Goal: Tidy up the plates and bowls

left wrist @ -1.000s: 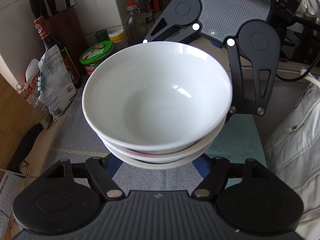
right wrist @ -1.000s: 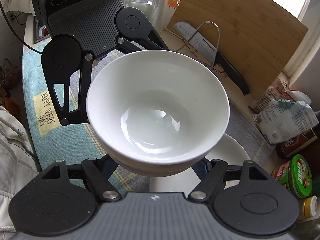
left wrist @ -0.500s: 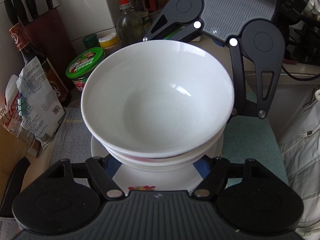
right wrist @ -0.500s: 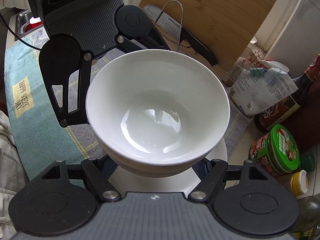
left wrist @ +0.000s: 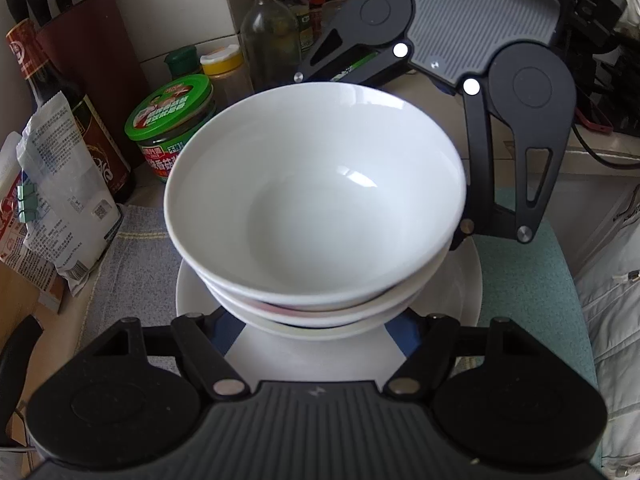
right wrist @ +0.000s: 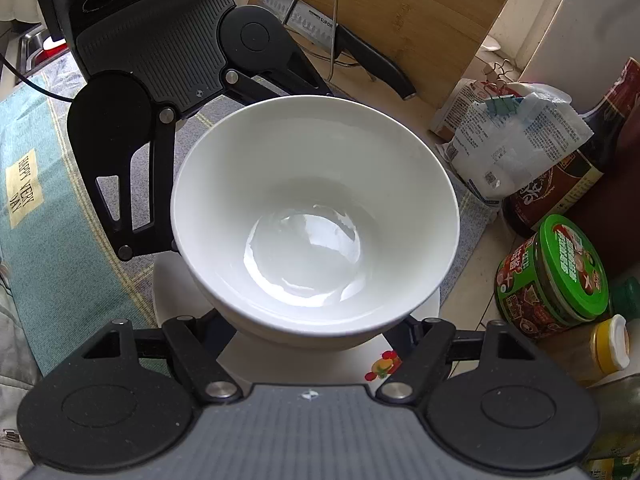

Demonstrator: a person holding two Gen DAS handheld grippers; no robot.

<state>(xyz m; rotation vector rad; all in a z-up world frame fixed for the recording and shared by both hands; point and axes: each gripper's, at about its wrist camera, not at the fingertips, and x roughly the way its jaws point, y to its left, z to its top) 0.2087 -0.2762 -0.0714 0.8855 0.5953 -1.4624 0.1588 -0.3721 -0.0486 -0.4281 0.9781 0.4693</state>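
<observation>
A stack of white bowls (left wrist: 316, 200) fills the middle of both wrist views, also in the right wrist view (right wrist: 316, 220). My left gripper (left wrist: 316, 324) and my right gripper (right wrist: 316, 328) face each other and each is shut on the base of the stack from opposite sides. The stack hangs just above a white plate (left wrist: 464, 288) with a small fruit print (right wrist: 382, 364). I cannot tell whether the stack touches the plate. The fingertips are hidden under the bowls.
A green-lidded jar (left wrist: 176, 124), yellow-capped jar (left wrist: 220, 64), bottles (left wrist: 272, 28), sauce bottle (left wrist: 80, 120) and clipped bag (left wrist: 60, 200) stand close by. A knife (right wrist: 352, 48), wire rack and wooden board (right wrist: 400, 12) lie beyond. Grey and teal cloths (right wrist: 44, 220) cover the counter.
Both grippers carried the bowl stack sideways toward the jars and bottles and lower. The white plate has come into view directly under the stack.
</observation>
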